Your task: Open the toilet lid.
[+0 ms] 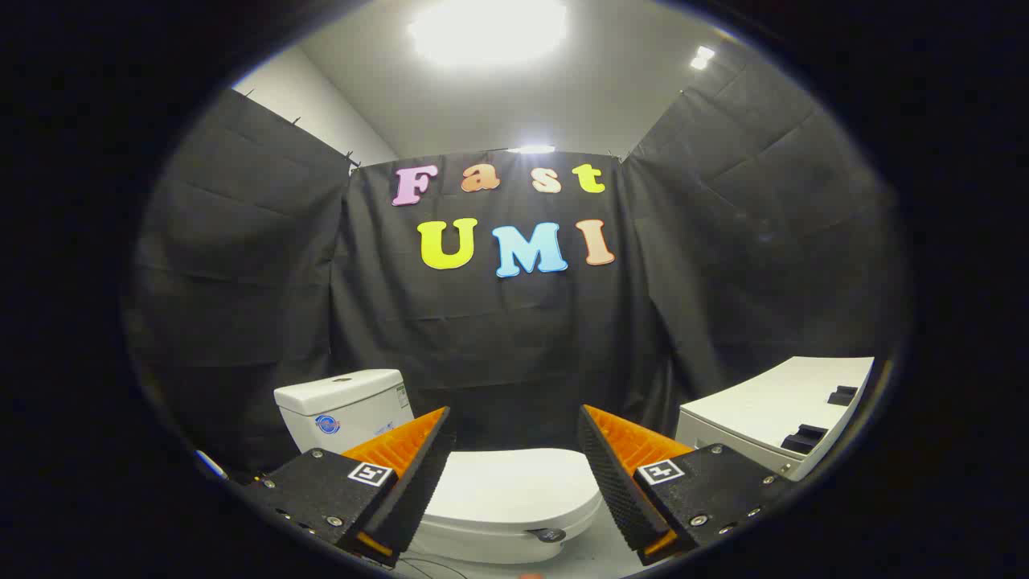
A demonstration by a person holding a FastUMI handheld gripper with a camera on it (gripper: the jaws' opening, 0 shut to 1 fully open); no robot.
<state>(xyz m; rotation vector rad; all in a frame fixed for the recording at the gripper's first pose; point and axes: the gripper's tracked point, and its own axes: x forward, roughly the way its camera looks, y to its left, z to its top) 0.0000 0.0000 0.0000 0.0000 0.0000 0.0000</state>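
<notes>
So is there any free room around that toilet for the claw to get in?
Yes: the open claw has bare air ahead, above the closed toilet lid. Floor beside the bowl is bare. It is tighter by the tank and the white cabinet.

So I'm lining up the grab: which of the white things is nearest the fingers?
The closed toilet lid, lying flat just beyond the open gripper. The tank and the white cabinet stand off to either side.

Claw [514, 438] spread wide, both fingers [418, 474] apart, gripping nothing
</notes>
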